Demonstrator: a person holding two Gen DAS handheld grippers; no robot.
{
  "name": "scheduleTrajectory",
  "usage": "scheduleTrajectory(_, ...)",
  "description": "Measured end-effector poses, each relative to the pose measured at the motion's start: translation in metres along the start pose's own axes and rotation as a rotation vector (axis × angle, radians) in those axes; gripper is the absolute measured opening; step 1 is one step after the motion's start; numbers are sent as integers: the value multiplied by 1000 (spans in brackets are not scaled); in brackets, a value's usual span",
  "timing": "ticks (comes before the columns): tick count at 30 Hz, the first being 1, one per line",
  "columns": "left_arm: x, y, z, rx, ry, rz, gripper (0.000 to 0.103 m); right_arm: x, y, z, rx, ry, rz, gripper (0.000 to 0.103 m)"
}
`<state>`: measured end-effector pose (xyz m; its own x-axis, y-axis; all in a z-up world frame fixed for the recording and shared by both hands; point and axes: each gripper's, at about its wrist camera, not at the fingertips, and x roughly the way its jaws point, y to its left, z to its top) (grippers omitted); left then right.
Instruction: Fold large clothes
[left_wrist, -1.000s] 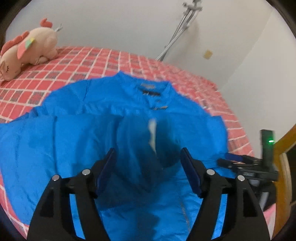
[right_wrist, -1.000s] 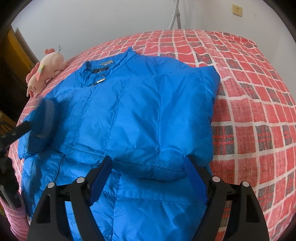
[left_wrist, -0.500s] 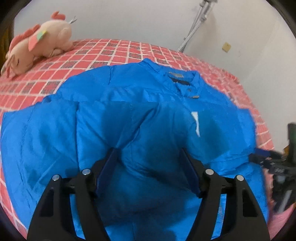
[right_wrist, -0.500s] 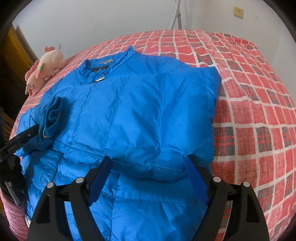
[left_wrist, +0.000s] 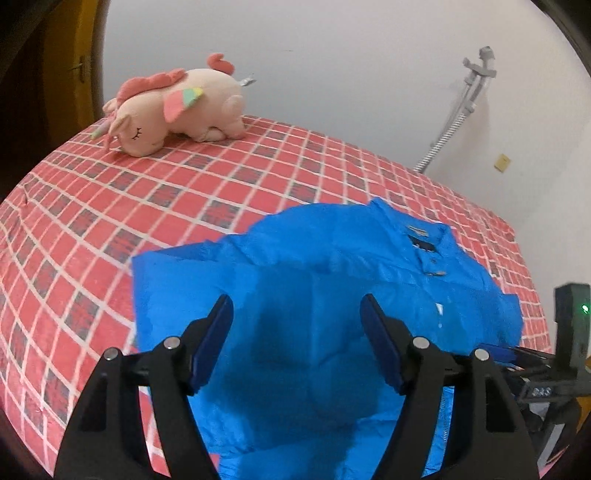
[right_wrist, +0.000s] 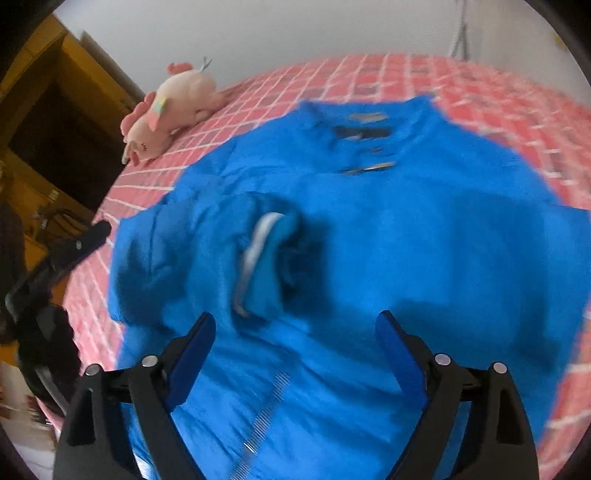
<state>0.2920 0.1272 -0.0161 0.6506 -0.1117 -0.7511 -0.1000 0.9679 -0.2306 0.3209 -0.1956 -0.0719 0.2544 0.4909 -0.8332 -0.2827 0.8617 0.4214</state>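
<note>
I have the blue puffer jacket (left_wrist: 332, 295) lying face up on the red checked bedspread (left_wrist: 147, 206), collar toward the wall, because a flat, wide bed gives me room to fold it. Both sleeves appear to be brought in across the chest, which I judge narrows the garment before a fold from the hem. My left claw (left_wrist: 295, 339) hovers above the jacket's left side with its blue pads spread and nothing between them but air over the fabric. My right claw (right_wrist: 295, 354) hangs over the lower front with its jaws opening wider, also empty; the zipper (right_wrist: 269, 406) runs beneath it. A sleeve cuff (right_wrist: 266, 266) with a pale lining edge lies near the middle of the chest. The plush unicorn (left_wrist: 173, 107) sits well apart by the far edge, out of the way. The right wrist view is smeared, so I cannot make out the seams or exactly how the sleeves overlap. The hem is cut off below both claws, and each claw shows only partly at the other view's edge.
</note>
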Motion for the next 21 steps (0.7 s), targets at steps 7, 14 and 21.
scheduleTrajectory(7, 2, 5, 5, 1, -14, 4, 71, 35, 23, 15, -55, 2, -41, 51)
scheduleTrajectory(14, -2, 5, 6, -1, -23, -13, 71, 2, 12, 5, -37, -77, -1, 16)
scheduleTrajectory(21, -2, -6, 2, 37, -41, -25, 71, -68, -55, -14, 65, -205, -123, 16)
